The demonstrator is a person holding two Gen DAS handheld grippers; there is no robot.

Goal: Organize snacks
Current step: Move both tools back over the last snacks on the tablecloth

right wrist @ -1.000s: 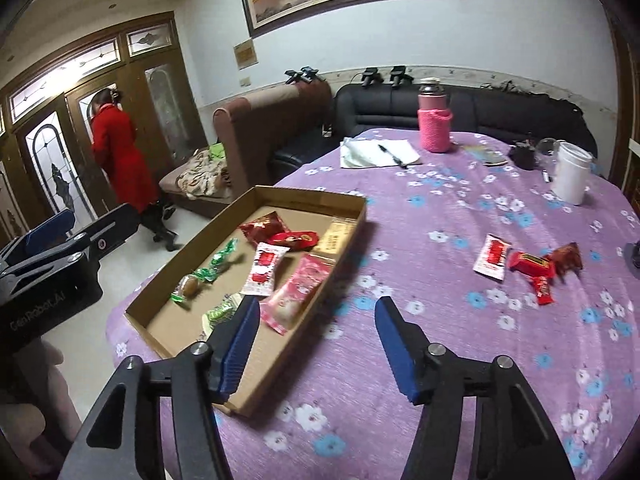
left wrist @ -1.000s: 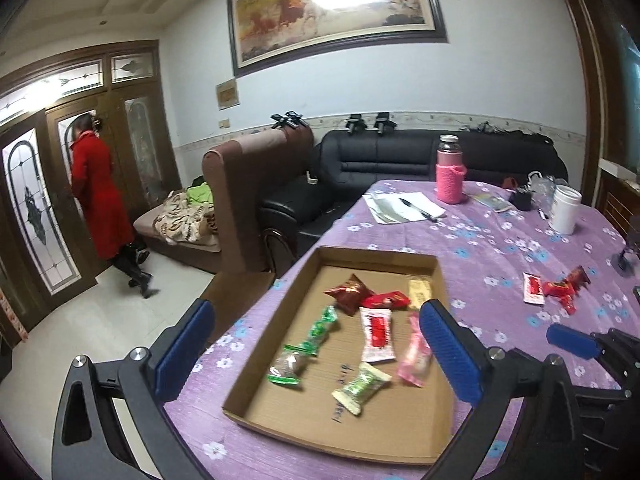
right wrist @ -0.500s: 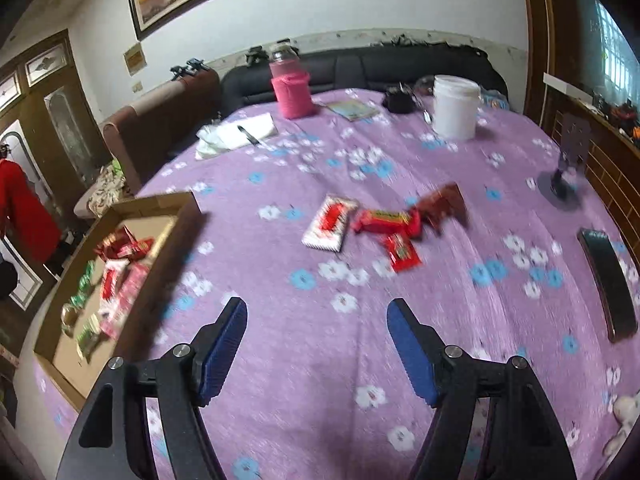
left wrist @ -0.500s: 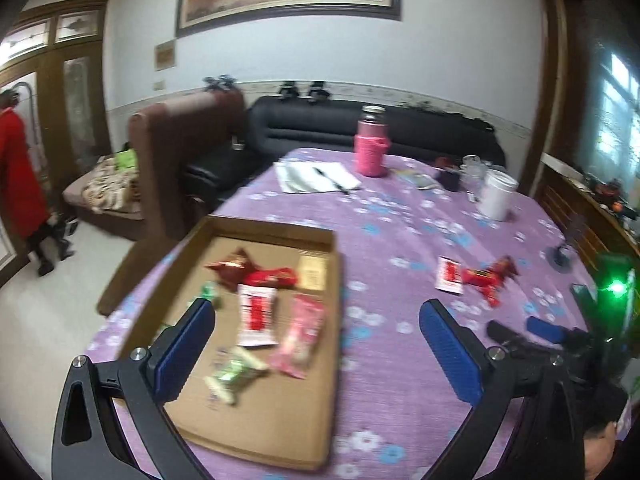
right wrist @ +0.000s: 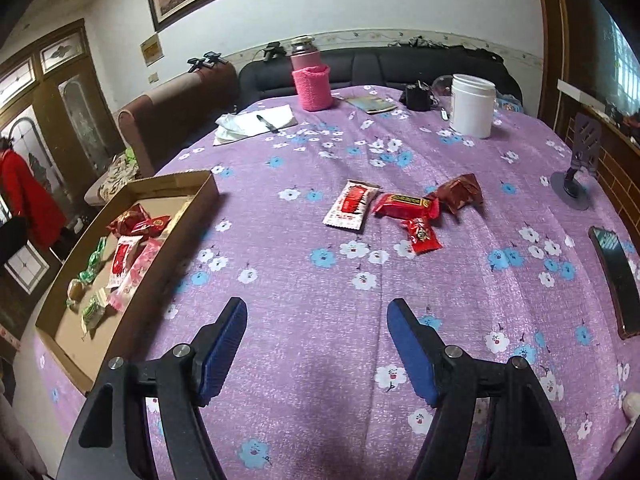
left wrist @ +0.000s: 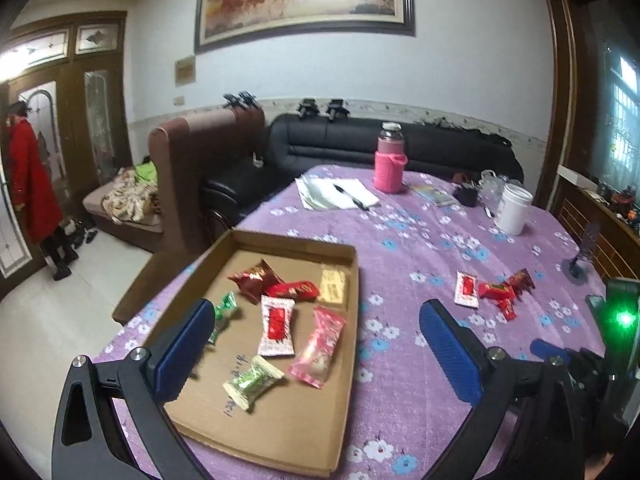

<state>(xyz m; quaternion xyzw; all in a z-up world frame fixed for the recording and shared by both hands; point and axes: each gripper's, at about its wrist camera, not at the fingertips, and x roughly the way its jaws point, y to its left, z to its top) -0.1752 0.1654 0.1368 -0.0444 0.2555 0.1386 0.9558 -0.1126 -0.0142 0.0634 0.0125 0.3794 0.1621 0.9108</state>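
Seven wrapped snacks lie in the cardboard tray point(left wrist: 224, 256) in our left wrist view, which is where the sorted ones seem to belong. Among them we see a white-and-red packet point(left wrist: 277, 325), a pink one point(left wrist: 318, 346) and a green-and-white one point(left wrist: 252, 380). Our left gripper point(left wrist: 316, 344) hangs over the tray with its jaws spread wide and nothing between them, so we judge it is only waiting there. Our left blue pad covers part of a green candy point(left wrist: 223, 312), and writing on the tray floor is too small to read. At the right edge our right gripper is cut off, so its jaws cannot be read here.

Four loose snacks sit in a cluster on the purple tablecloth point(right wrist: 320, 360) in our right wrist view, well apart from the tray point(right wrist: 192, 184): a white-and-red packet point(right wrist: 352, 204), a long red bar point(right wrist: 404, 204), a small red candy point(right wrist: 422, 234) and a dark red packet point(right wrist: 460, 192). Our right gripper point(right wrist: 316, 344) points at them, jaws standing wide and empty, short of the cluster; we judge it is lining up for a pick. The bar and dark packet may touch; we cannot tell. A dark phone-like slab point(right wrist: 616, 272) is partly cut by the edge.
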